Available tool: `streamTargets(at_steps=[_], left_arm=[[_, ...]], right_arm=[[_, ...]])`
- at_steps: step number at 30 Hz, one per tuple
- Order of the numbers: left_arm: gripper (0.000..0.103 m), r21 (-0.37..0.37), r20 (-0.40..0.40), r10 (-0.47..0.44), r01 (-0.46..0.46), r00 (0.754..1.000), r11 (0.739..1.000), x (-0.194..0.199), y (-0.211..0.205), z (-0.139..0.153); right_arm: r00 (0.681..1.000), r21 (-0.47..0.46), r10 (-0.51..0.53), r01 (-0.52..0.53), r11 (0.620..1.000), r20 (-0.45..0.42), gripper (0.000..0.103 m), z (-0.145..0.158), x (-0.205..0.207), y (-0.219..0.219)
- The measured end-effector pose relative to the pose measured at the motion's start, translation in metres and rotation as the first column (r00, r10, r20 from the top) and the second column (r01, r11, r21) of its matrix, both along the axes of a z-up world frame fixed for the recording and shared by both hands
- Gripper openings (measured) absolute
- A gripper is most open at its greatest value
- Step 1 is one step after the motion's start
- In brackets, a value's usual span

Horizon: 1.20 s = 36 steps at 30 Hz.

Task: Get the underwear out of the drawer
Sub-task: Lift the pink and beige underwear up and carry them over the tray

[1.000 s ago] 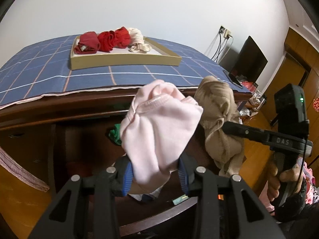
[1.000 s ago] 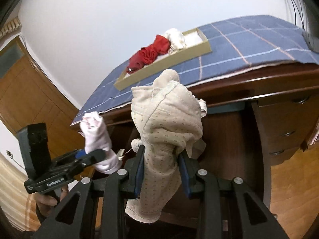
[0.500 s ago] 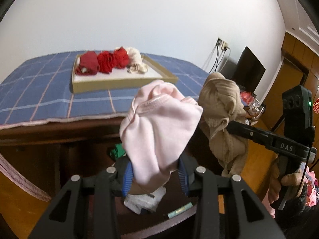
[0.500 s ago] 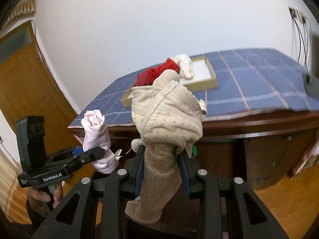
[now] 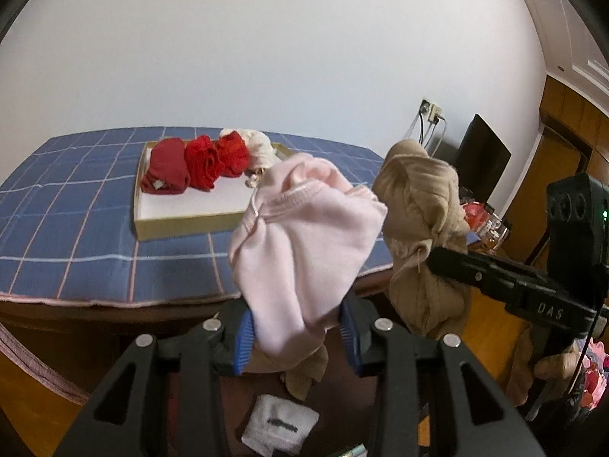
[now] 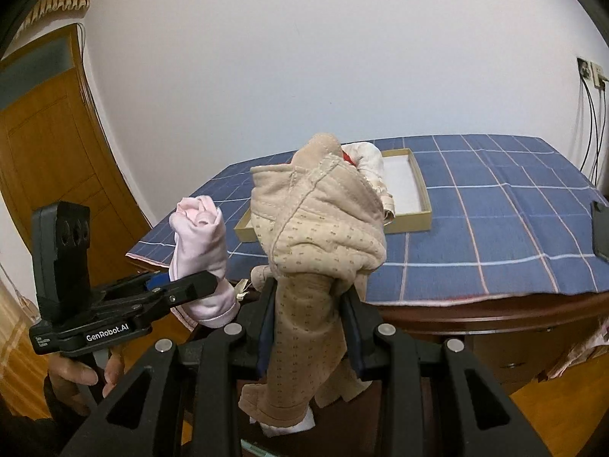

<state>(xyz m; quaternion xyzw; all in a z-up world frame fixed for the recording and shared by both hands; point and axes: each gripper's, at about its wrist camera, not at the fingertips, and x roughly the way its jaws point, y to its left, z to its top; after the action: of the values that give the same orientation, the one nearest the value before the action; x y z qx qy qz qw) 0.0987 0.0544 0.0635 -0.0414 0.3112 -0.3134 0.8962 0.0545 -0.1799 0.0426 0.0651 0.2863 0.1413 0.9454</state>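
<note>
My left gripper [image 5: 297, 333] is shut on pink underwear [image 5: 304, 243], held up in front of the table edge; it also shows in the right wrist view [image 6: 200, 243]. My right gripper [image 6: 308, 333] is shut on beige dotted underwear [image 6: 316, 236], which also shows at the right of the left wrist view [image 5: 418, 224]. A cardboard tray [image 5: 182, 224] on the blue checked tablecloth [image 5: 76, 228] holds three red rolled pieces [image 5: 198, 162] and a cream one [image 5: 260, 144]. White folded underwear [image 5: 279, 424] lies below in the drawer, mostly hidden.
The wooden table's front edge [image 6: 495, 310] runs just beyond both grippers. A dark monitor [image 5: 481, 162] and wall cables [image 5: 428, 122] are at the right. A wooden door [image 6: 49, 144] stands at the left. Desk drawers [image 6: 510, 354] are at the lower right.
Both grippers have risen with their garments from below the table edge to above tabletop level. The tray's inside now shows from above. Both grips are unchanged.
</note>
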Motion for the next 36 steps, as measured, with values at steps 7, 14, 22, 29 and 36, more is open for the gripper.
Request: streamTargets(at_steps=[7,14,22,29,36], left_arm=[[0.038,-0.001,0.01,0.022,-0.022,1.0,1.0,0.025,-0.012,0.005],[0.038,0.038,0.042,0.052,-0.053,0.998,0.998,0.05,-0.032,0.012],[0.038,0.058,0.059,0.086,-0.09,0.995,0.994,0.083,-0.05,0.02],[0.038,0.067,0.067,0.115,-0.119,0.991,0.991,0.105,-0.063,0.025],[0.038,0.062,0.069,0.144,-0.149,0.987,0.987,0.124,-0.07,0.027]], right_arm=[[1.0,-0.008,0.002,-0.002,1.0,0.002,0.034,0.004,0.022,0.0],[1.0,-0.013,-0.01,0.01,1.0,0.005,0.034,0.009,0.046,-0.006],[1.0,-0.024,-0.023,0.024,0.999,0.015,0.034,0.02,0.077,-0.014],[0.998,-0.044,-0.05,0.051,0.998,0.026,0.034,0.026,0.097,-0.021],[0.996,-0.06,-0.083,0.085,0.995,0.029,0.034,0.03,0.115,-0.029]])
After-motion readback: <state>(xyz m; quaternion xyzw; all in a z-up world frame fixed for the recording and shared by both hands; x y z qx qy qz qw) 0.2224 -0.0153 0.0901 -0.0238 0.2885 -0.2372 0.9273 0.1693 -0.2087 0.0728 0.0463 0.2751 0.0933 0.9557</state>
